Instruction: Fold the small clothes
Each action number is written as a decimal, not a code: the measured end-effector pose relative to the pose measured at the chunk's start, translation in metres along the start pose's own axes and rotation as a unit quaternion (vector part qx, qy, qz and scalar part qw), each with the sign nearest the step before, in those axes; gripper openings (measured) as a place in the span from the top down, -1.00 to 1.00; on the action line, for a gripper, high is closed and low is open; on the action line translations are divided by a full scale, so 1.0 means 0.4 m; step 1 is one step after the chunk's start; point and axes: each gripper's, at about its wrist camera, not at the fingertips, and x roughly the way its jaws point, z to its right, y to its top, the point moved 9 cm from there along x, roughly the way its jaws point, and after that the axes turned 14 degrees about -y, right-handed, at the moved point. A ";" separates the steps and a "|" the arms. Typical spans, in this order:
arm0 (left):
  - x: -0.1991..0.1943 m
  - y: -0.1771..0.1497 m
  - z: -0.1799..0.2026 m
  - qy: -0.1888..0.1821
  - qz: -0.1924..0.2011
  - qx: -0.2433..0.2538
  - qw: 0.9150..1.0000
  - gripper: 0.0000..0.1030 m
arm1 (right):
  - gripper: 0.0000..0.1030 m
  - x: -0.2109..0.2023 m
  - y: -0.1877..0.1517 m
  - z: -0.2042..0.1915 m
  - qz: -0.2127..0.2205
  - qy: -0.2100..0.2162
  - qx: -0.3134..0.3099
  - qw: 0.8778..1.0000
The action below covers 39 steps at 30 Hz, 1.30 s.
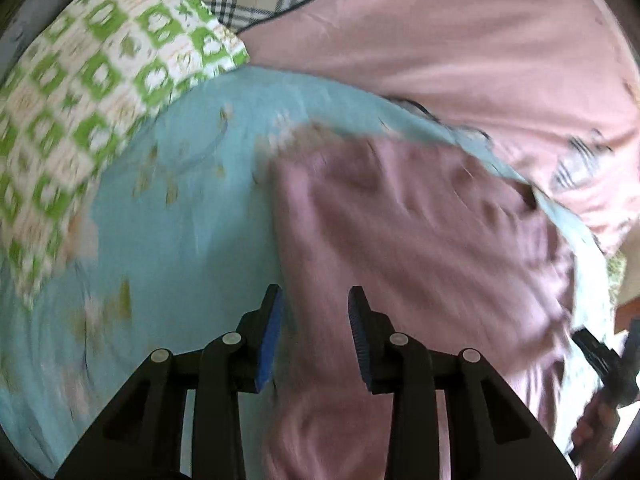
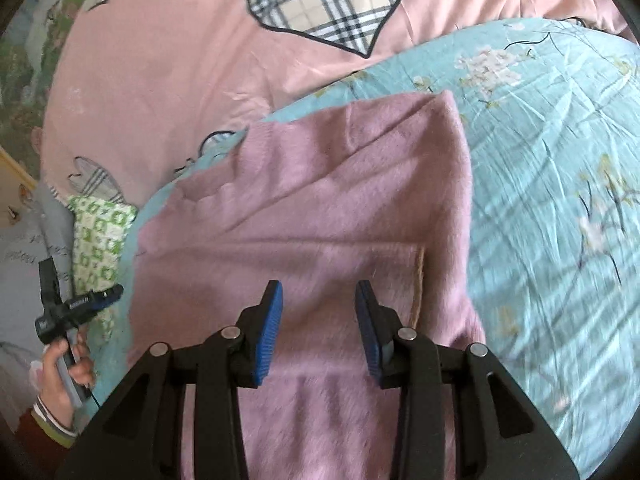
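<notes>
A fuzzy mauve-pink garment (image 2: 320, 216) lies partly folded on a light blue floral sheet (image 2: 540, 160). My right gripper (image 2: 319, 292) hovers over its near part, jaws open and empty. My left gripper (image 1: 316, 300) is also open and empty, over the garment's left edge (image 1: 420, 240), where it meets the blue sheet (image 1: 160, 220); this view is motion-blurred. The left gripper also shows at the left edge of the right wrist view (image 2: 76, 304), held in a hand. The right gripper shows at the right edge of the left wrist view (image 1: 600, 356).
A pink quilt (image 2: 168, 60) with a plaid heart patch (image 2: 324, 4) lies beyond the blue sheet. A green-and-white checked pillow (image 1: 92, 92) sits to the left; it also shows in the right wrist view (image 2: 100, 240).
</notes>
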 end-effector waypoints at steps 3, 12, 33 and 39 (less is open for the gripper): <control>-0.049 -0.108 0.029 -0.014 -0.018 -0.009 1.000 0.06 | 0.23 -0.028 -0.044 -0.020 -0.011 0.006 -0.010 1.000; -0.081 -0.495 0.166 -0.074 -0.171 -0.050 0.981 0.00 | 0.13 -0.136 -0.225 -0.037 -0.024 0.005 -0.029 0.999; 0.104 -0.727 0.381 0.014 -0.293 0.058 0.954 -0.07 | 0.08 -0.337 -0.502 0.102 -0.018 -0.027 0.032 0.999; -0.004 -0.736 0.339 -0.055 -0.260 0.036 0.963 0.80 | 0.08 -0.373 -0.516 0.156 -0.010 -0.042 0.046 0.998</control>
